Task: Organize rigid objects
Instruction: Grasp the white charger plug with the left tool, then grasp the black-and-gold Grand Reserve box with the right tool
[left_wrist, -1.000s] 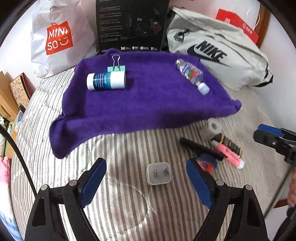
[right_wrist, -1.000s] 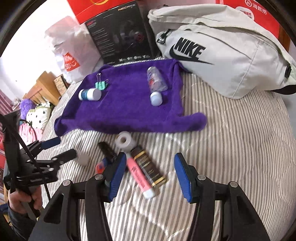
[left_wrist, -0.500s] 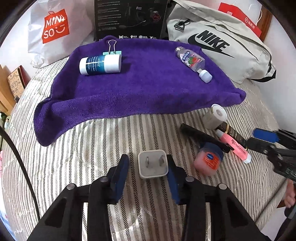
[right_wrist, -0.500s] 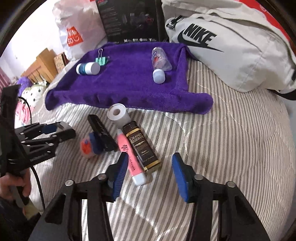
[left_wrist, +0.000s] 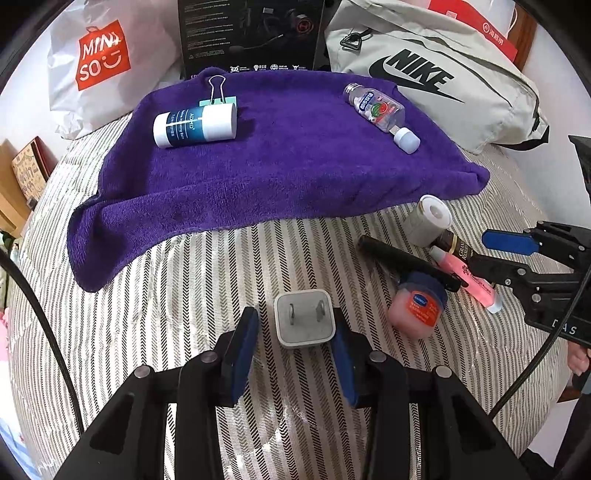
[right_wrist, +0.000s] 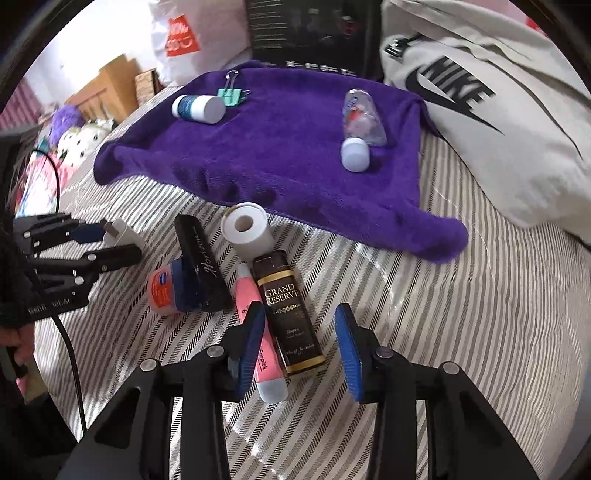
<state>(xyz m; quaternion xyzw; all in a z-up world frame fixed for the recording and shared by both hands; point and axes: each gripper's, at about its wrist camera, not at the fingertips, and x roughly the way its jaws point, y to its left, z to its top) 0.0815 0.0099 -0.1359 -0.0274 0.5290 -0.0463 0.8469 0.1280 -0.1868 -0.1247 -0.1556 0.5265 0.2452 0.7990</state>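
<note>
A white plug adapter (left_wrist: 303, 323) lies on the striped bed between the jaws of my left gripper (left_wrist: 293, 330); the right pad touches it, a small gap shows on the left. My right gripper (right_wrist: 301, 334) is open around the brown Grand Reserve bottle (right_wrist: 286, 308) and the pink tube (right_wrist: 258, 347). Beside them lie a black case (right_wrist: 199, 264), a small orange jar (right_wrist: 164, 291) and a white roll (right_wrist: 245, 229). On the purple towel (left_wrist: 280, 162) lie a white-and-blue bottle (left_wrist: 194, 125), a green binder clip (left_wrist: 218, 94) and a clear bottle (left_wrist: 376, 109).
A Nike bag (left_wrist: 436, 74), a black box (left_wrist: 251, 33) and a Miniso bag (left_wrist: 103, 55) stand behind the towel. The bed edge drops off at the left, with wooden furniture (right_wrist: 107, 90) beyond.
My left gripper moved forward and narrowed its jaws around the plug adapter. My right gripper moved forward over the brown bottle and pink tube, jaws still open.
</note>
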